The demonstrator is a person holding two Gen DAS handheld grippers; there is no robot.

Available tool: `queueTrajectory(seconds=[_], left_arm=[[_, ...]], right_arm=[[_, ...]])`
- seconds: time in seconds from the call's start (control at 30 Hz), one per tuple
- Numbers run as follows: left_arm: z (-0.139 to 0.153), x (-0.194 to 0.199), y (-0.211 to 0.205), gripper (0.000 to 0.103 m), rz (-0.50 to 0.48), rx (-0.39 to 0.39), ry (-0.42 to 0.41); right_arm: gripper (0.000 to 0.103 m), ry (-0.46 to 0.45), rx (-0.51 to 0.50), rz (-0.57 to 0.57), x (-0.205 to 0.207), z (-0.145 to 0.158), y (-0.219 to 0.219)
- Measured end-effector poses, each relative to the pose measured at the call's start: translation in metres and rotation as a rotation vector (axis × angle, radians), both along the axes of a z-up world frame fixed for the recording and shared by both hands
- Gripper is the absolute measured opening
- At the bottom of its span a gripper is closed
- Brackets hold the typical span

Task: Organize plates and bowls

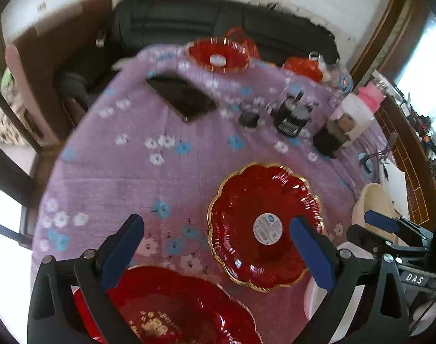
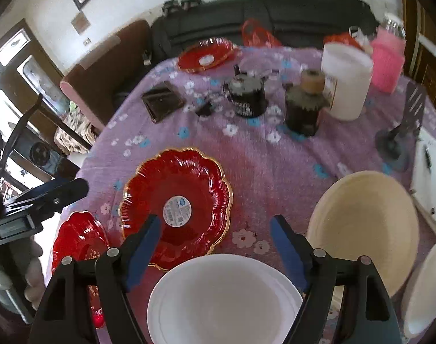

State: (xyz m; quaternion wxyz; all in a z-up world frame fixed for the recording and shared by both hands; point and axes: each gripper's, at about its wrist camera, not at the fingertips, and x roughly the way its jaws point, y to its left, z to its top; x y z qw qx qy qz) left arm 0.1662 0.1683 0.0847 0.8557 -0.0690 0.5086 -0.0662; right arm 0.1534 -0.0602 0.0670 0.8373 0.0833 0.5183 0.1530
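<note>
Left tongs [image 1: 218, 246]: released, nothing between the blue pads; they hang above the purple flowered cloth [image 1: 117, 172] of the worktop, between my two near red plates.
Right tongs [image 2: 215, 246]: spread wide and empty, over the far rim of the white plate [image 2: 223, 298].
Where the dishes lie: scalloped red plate [image 2: 176, 203] mid-worktop with a round sticker in its well; a second red plate [image 1: 172, 309] at the near edge under my left tongs; a third red plate [image 2: 206, 54] far back; cream bowl [image 2: 364, 229] to the right, beside the white plate.
Risk, glassy rims: the gold-edged red plates look thin and slick; if I pinch a rim off-centre, I judge it could tip and clatter down.
Risk, near edge: the second red plate sits close to the worktop's edge, so a push from my left tongs might send it off.
Risk, crossing: both tongs are near each other over the scalloped plate; reaching for it together could make them collide.
Risk, cloth: dragging a plate may bunch the cloth and rock the dark jars [image 2: 301, 111] behind.
</note>
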Motion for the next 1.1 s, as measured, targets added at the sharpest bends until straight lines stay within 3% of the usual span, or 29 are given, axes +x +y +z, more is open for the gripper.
queueTrajectory(seconds=[0.13,0.33,0.6,0.67,0.7,0.77,0.87,0.93,1.1], left_arm=[[-0.025,0.023,-0.002,0.088,-0.017,-0.012,0.091],[-0.047,0.044,-0.01,0.079,-0.057,-0.011,0.167],[-0.072,0.054,-0.028,0.077,-0.119,0.016,0.268],[-0.077,0.054,-0.034,0.06,-0.139,0.022,0.283],[-0.075,0.052,-0.037,0.053,-0.146,0.052,0.265],[-0.075,0.052,-0.039,0.042,-0.133,0.092,0.245],[-0.071,0.052,-0.031,0.026,-0.095,0.053,0.235],[-0.066,0.051,-0.023,0.024,-0.075,0.013,0.225],[-0.049,0.044,-0.015,0.024,-0.05,0.001,0.174]], right_arm=[[0.066,0.089,0.011,0.015,0.017,-0.02,0.009],[0.054,0.154,-0.008,0.037,0.031,-0.041,0.027],[0.053,0.184,-0.073,0.053,0.037,-0.055,0.04],[0.047,0.186,-0.099,0.049,0.038,-0.059,0.043],[0.036,0.186,-0.104,0.047,0.039,-0.061,0.043],[0.029,0.189,-0.11,0.02,0.04,-0.063,0.04],[0.02,0.193,-0.081,-0.026,0.041,-0.063,0.032],[0.019,0.178,-0.049,-0.045,0.042,-0.06,0.027],[0.017,0.107,-0.003,-0.072,0.039,-0.04,0.023]])
